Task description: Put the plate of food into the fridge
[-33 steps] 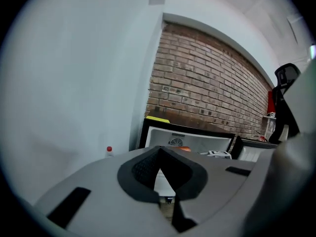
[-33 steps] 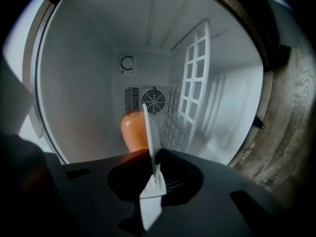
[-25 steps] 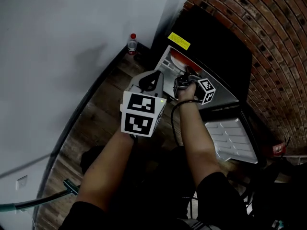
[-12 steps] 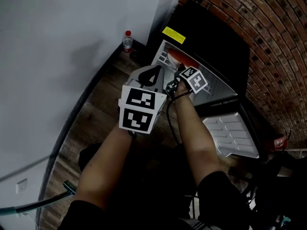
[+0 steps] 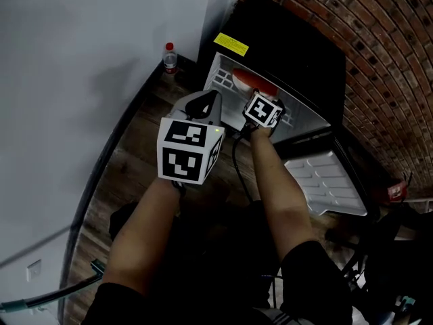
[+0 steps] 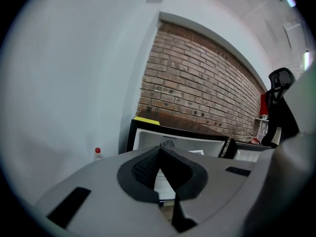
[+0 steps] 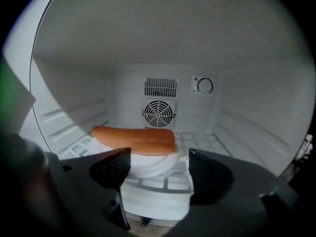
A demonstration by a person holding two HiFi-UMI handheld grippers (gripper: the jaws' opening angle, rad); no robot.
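Observation:
A white plate [image 7: 154, 164] with a long orange piece of food [image 7: 136, 137] rests on the wire shelf inside the open black fridge [image 5: 291, 53]. From the head view the plate [image 5: 253, 81] shows just inside the opening. My right gripper [image 7: 159, 168] is at the fridge mouth, marker cube [image 5: 262, 109] up. Its jaws have just been opening and now stand wide, both pads off the plate, whose near rim shows in the gap. My left gripper [image 6: 159, 168] hangs back to the left of the fridge [image 6: 182, 141], shut on nothing, under its cube [image 5: 186, 151].
The fridge door [image 5: 326, 183] lies open at the right, white liner up. A red-capped bottle [image 5: 170, 57] stands on the wooden floor by the white wall, left of the fridge. A brick wall [image 5: 379, 59] runs behind. My legs fill the near floor.
The right gripper has rolled about its wrist, so its cube now faces up, and its jaws have come off the plate, which stays on the shelf. The left gripper has hardly moved.

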